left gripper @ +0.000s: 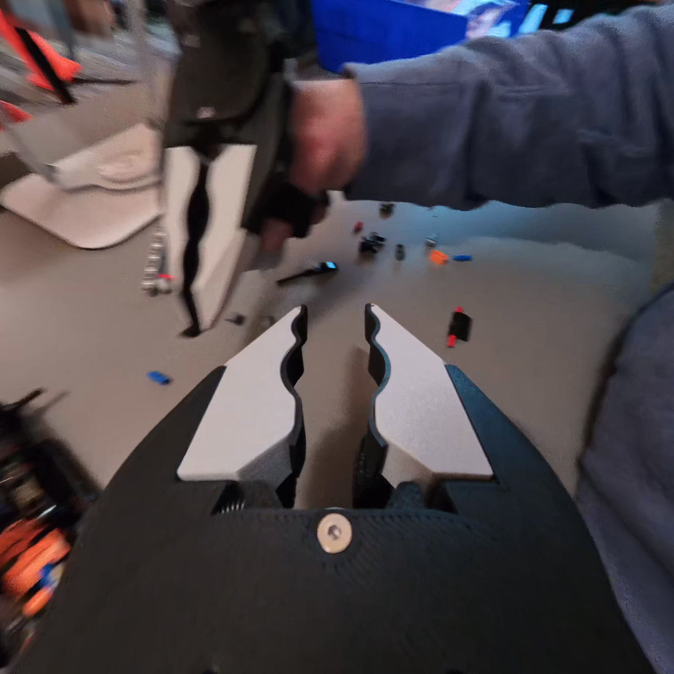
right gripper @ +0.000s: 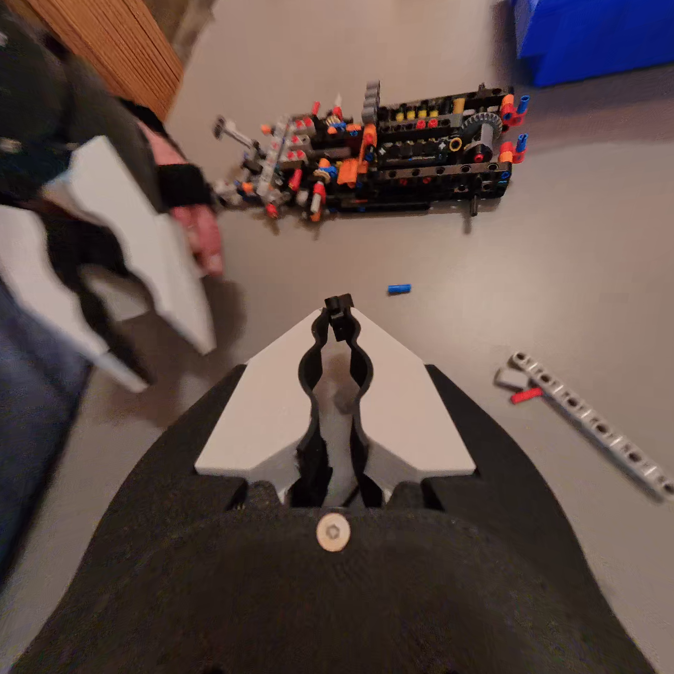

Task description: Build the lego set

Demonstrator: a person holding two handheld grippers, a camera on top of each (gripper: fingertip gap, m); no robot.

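Note:
My right gripper (right gripper: 337,310) is shut on a small black lego piece (right gripper: 339,315), which sticks out past the fingertips above the grey table. The part-built lego model (right gripper: 383,157), black with orange, red and grey parts, lies on the table beyond it. My left gripper (left gripper: 335,310) is open and empty, hovering over the table. It also shows blurred at the left of the right wrist view (right gripper: 171,368). The right gripper shows in the left wrist view (left gripper: 191,324), pointing down, to the upper left of the left gripper.
Loose pieces lie about: a blue pin (right gripper: 399,289), a long grey beam (right gripper: 591,426) with a red pin (right gripper: 527,395), a black and red piece (left gripper: 458,325), an orange piece (left gripper: 437,256), a black cluster (left gripper: 371,242). A blue bin (right gripper: 598,36) stands at the back.

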